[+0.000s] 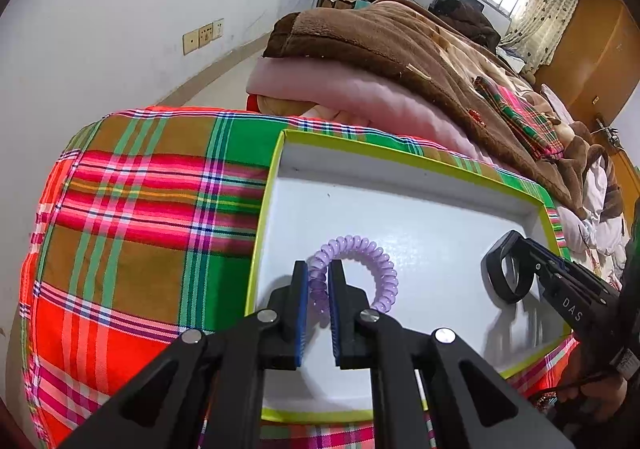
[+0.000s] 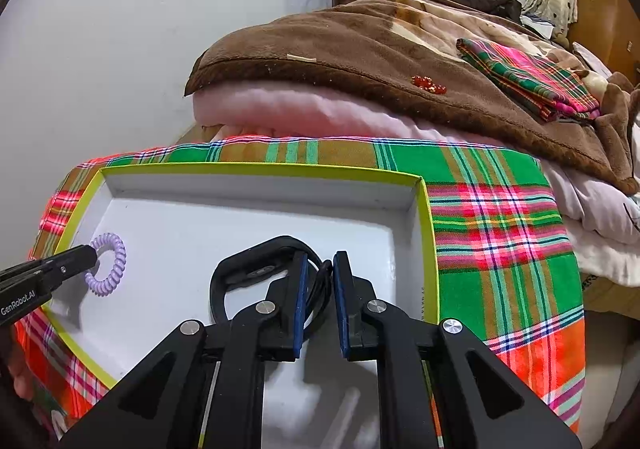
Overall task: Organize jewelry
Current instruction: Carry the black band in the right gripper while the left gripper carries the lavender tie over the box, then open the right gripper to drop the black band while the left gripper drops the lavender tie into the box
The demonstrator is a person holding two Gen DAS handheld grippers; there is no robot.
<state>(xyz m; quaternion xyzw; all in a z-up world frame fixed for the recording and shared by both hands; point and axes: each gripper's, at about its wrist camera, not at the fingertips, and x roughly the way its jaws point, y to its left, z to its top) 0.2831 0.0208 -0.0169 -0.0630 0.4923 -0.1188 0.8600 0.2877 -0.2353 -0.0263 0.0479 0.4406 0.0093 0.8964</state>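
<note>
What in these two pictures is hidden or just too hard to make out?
- Near edge of the white tray: left wrist view, covered by the left gripper.
- Purple coil bracelet: part hidden between the fingers.
- Black band: right wrist view, near part behind the right gripper.
- Red beads on the brown blanket: too small to identify.

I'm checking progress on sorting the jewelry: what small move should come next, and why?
Probably open both grippers. The left gripper grips the purple coil bracelet and the right gripper grips the black band, both already over the white box floor.
</note>
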